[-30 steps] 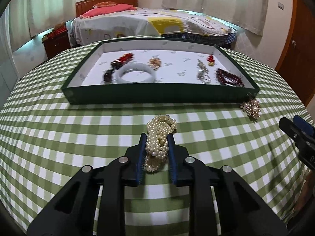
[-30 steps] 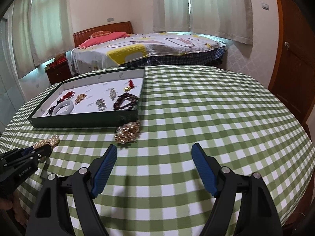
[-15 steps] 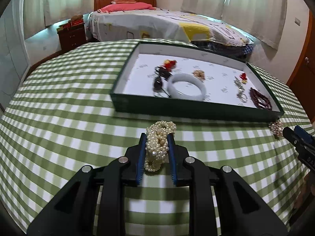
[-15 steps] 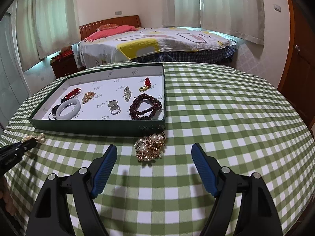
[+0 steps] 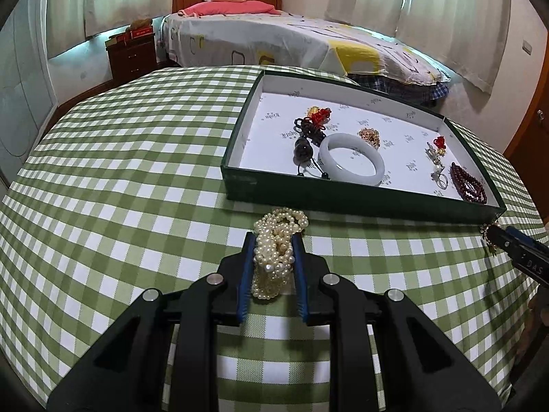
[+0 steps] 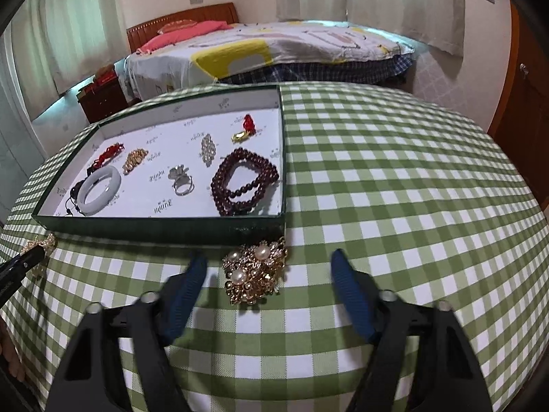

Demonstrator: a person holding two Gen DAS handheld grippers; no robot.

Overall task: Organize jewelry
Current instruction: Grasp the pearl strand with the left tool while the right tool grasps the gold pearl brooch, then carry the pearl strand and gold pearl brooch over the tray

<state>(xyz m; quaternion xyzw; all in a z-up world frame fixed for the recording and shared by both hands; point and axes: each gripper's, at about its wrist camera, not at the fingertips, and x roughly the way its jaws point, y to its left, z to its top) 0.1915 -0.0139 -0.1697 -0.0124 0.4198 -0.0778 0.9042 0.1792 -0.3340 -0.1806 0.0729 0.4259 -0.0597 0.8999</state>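
My left gripper (image 5: 272, 243) is shut on a bunch of cream pearl strands (image 5: 278, 237), held over the checked cloth just in front of the dark green jewelry tray (image 5: 343, 197). My right gripper (image 6: 267, 274) is open, its blue pads on either side of a gold and pearl brooch cluster (image 6: 255, 271) that lies on the cloth against the tray's (image 6: 171, 228) near right corner. The tray holds a white bangle (image 6: 97, 189), a dark red bead bracelet (image 6: 242, 180), a silver ring (image 6: 180, 176) and several small pieces.
The round table has a green and white checked cloth (image 6: 394, 189) that falls away at the edges. A bed (image 5: 274, 37) and a wooden nightstand (image 5: 132, 53) stand behind the table. The left gripper's tip shows at the left edge of the right wrist view (image 6: 20, 264).
My left gripper has carried the pearls to the left, toward the tray's left end. My right gripper has moved forward, and the gold brooch cluster now sits between its open fingers.
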